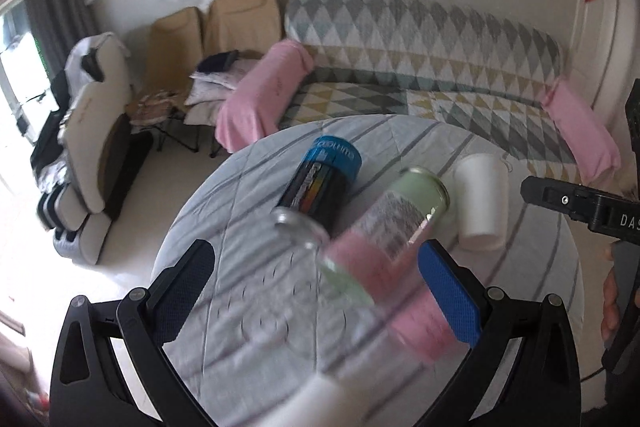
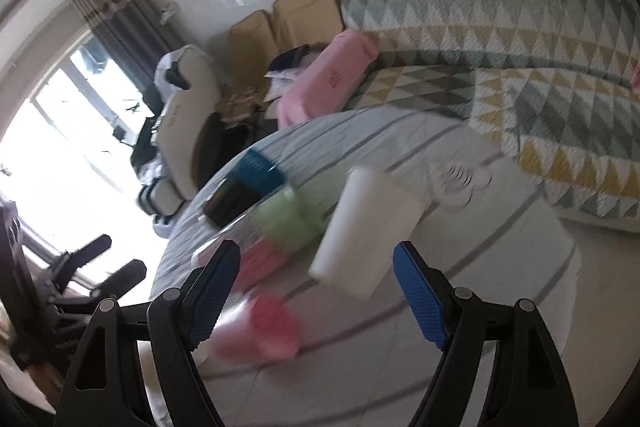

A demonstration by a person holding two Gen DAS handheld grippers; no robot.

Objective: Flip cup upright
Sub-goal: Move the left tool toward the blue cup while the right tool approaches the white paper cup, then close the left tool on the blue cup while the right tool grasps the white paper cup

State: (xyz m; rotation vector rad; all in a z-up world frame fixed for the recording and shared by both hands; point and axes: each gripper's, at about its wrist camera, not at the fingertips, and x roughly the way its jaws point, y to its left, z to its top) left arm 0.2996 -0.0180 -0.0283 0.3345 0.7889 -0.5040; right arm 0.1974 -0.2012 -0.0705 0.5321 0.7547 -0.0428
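A white paper cup (image 1: 482,201) stands upside down on the round table (image 1: 256,307), wide mouth down. In the right wrist view the cup (image 2: 366,231) sits just ahead of my open right gripper (image 2: 320,303), between the lines of its fingers and apart from them. My left gripper (image 1: 320,291) is open. A blurred pink and green glass bottle (image 1: 392,239) lies between its fingers; I cannot tell if they touch it. My right gripper also shows at the right edge of the left wrist view (image 1: 576,203).
A black can with a blue cap (image 1: 324,183) lies on its side at the back of the table. A clear glass (image 1: 296,227) lies beside the bottle. A patterned sofa (image 1: 420,59) with pink cushions stands behind the table. A chair (image 1: 92,131) stands at the left.
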